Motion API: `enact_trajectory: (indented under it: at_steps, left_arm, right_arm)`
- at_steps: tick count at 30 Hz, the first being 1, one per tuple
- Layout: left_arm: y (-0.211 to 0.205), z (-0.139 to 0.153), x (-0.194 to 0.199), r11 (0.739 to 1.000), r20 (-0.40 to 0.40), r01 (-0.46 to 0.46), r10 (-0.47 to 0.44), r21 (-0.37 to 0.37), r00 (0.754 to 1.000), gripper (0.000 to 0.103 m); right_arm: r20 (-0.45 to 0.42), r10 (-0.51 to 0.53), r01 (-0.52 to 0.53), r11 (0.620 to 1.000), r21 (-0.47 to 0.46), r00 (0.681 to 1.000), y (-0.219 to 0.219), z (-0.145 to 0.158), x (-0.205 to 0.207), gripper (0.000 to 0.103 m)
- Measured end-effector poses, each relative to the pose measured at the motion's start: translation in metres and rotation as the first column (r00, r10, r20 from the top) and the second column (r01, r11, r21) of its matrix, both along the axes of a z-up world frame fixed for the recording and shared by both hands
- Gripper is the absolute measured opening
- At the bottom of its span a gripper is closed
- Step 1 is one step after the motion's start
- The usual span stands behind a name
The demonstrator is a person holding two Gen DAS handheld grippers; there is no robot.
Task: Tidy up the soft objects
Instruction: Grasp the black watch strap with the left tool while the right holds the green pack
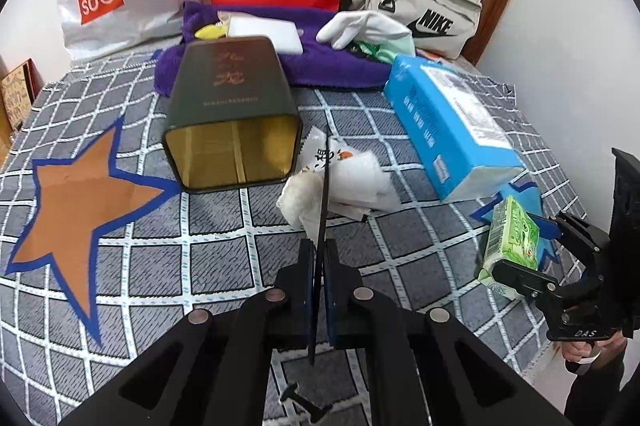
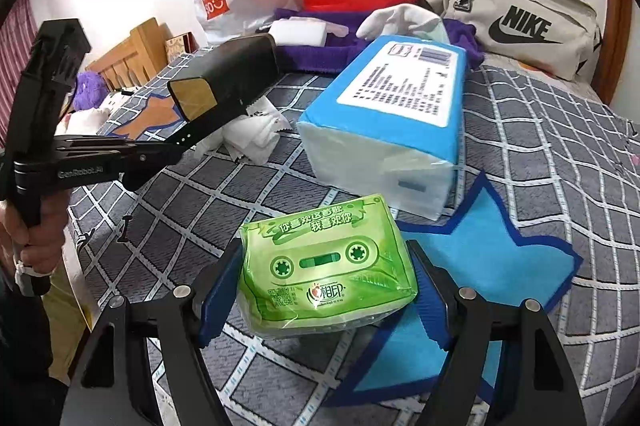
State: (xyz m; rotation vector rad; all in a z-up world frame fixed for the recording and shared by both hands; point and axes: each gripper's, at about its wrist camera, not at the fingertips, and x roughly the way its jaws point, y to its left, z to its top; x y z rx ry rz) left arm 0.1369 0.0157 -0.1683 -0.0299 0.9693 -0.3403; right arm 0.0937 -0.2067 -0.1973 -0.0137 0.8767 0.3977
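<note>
right gripper (image 2: 320, 290) clamps green tissue pack (image 2: 324, 266) | left gripper (image 1: 319, 258) closed on thin black item, unidentifiable

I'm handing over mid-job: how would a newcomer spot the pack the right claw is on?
Start at the grey checked bedspread and find its blue star patch. At the star's edge, just in front of the long blue tissue brick, sits the green tissue pack between the right claw pads. Only it is bright green with a cassette tape printed on it.
</note>
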Motion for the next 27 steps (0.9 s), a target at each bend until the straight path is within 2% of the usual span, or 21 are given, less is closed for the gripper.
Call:
enact_trajectory:
  at_steps: [9,16,18,21,27]
  left_arm:
    - [0.005,0.015,-0.011,1.0,0.025,-0.027,0.027,0.0,0.999,0.004]
    - [-0.003,-0.001,0.0,0.997,-0.014,-0.059,0.06,0.052,0.998,0.006]
    - [-0.007,-0.004,0.002,0.997,-0.021,-0.055,0.056,0.052,0.998,0.023]
    - [-0.016,-0.007,0.006,0.994,-0.004,-0.051,0.051,0.101,0.999,0.044]
    - [-0.037,-0.024,0.015,0.978,-0.024,-0.038,0.043,0.205,0.999,0.046]
  right_arm:
    - [0.039,-0.016,0.015,1.0,0.01,0.999,-0.008,0.021,-0.011,0.077]
    - [0.032,0.017,-0.017,1.0,-0.005,0.999,0.0,0.019,-0.015,0.077]
    - [0.022,0.021,-0.02,1.0,-0.012,1.0,0.001,0.015,-0.014,0.077]
    - [0.007,0.017,-0.017,1.0,-0.016,1.0,0.001,0.009,-0.01,0.077]
    - [-0.002,0.02,-0.02,1.0,-0.015,1.0,0.0,0.005,-0.006,0.077]
